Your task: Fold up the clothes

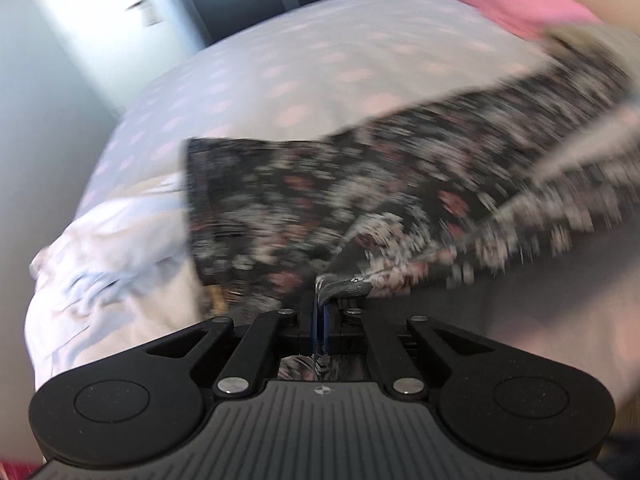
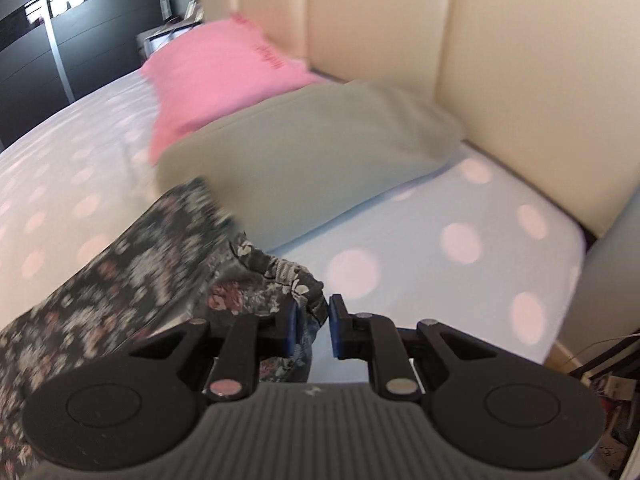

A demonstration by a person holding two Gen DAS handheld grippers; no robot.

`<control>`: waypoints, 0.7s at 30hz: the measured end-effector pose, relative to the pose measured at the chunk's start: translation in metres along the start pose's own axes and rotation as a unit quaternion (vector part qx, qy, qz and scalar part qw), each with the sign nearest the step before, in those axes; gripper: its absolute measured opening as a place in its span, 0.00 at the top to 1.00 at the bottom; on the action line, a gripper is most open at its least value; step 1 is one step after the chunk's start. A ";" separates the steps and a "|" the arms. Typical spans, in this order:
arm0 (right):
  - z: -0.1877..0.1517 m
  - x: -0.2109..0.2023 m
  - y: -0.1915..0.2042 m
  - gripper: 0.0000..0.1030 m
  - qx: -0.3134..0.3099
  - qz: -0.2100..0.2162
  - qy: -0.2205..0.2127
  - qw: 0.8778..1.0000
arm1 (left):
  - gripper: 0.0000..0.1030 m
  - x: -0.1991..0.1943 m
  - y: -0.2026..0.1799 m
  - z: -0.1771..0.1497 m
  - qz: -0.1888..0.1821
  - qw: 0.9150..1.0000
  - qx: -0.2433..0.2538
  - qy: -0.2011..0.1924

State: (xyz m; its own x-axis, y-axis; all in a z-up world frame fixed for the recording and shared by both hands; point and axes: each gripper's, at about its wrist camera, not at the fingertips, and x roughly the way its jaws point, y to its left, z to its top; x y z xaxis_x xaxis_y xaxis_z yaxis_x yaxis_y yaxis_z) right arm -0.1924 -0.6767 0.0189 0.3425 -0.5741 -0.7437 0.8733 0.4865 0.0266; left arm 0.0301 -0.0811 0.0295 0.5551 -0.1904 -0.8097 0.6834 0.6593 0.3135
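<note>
Floral garment (image 1: 320, 200), dark with pale and pink flowers, hangs stretched above the bed (image 1: 280, 72) between the two claws, clear of the dotted sheet along most of its length. The left claw (image 1: 320, 312) is pressed together on a pinch of the fabric edge, so that corner stays fixed while the cloth is raised. The right claw (image 2: 314, 320) holds the opposite end: a bunched hem sits between its blue pads, with a narrow gap on the right side, so the grip looks light. Holding both ends apart keeps the garment taut and flat, which suits laying it out for a fold. A white cloth (image 1: 112, 248) lies crumpled on the bed beside the left end. A grey pillow (image 2: 300, 160) and a pink pillow (image 2: 224, 80) rest near the cream headboard (image 2: 460, 60), well clear of the work.
</note>
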 end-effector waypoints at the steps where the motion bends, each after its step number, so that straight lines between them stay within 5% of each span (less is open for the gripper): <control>1: 0.002 0.003 -0.006 0.83 0.006 -0.009 -0.001 1.000 | 0.99 -0.004 -0.011 -0.004 -0.012 1.000 0.023 0.003; 5: 0.001 0.022 -0.027 0.83 0.037 -0.046 0.000 0.998 | 0.99 -0.006 -0.066 -0.028 -0.039 0.990 0.132 0.027; 9: -0.007 0.036 -0.044 0.83 0.056 -0.088 0.009 0.995 | 0.99 0.001 -0.119 -0.059 -0.058 0.965 0.248 0.057; 12: -0.015 0.052 -0.054 0.83 0.064 -0.103 0.057 0.991 | 0.99 0.012 -0.139 -0.076 -0.057 0.949 0.298 0.088; 17: -0.030 0.076 -0.061 0.83 0.054 -0.134 0.123 0.982 | 0.99 0.019 -0.135 -0.083 -0.077 0.941 0.305 0.122; 21: -0.038 0.088 -0.061 0.81 0.037 -0.147 0.149 0.977 | 0.96 0.032 -0.120 -0.078 -0.111 0.952 0.246 0.145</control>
State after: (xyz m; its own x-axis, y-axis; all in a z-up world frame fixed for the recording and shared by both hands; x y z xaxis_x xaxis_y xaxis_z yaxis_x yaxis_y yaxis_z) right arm -0.2290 -0.7317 -0.0732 -0.0335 -0.4587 -0.8880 0.9452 0.2742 -0.1773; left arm -0.0711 -0.1102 -0.0728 0.2653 -0.0307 -0.9637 0.9477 0.1923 0.2547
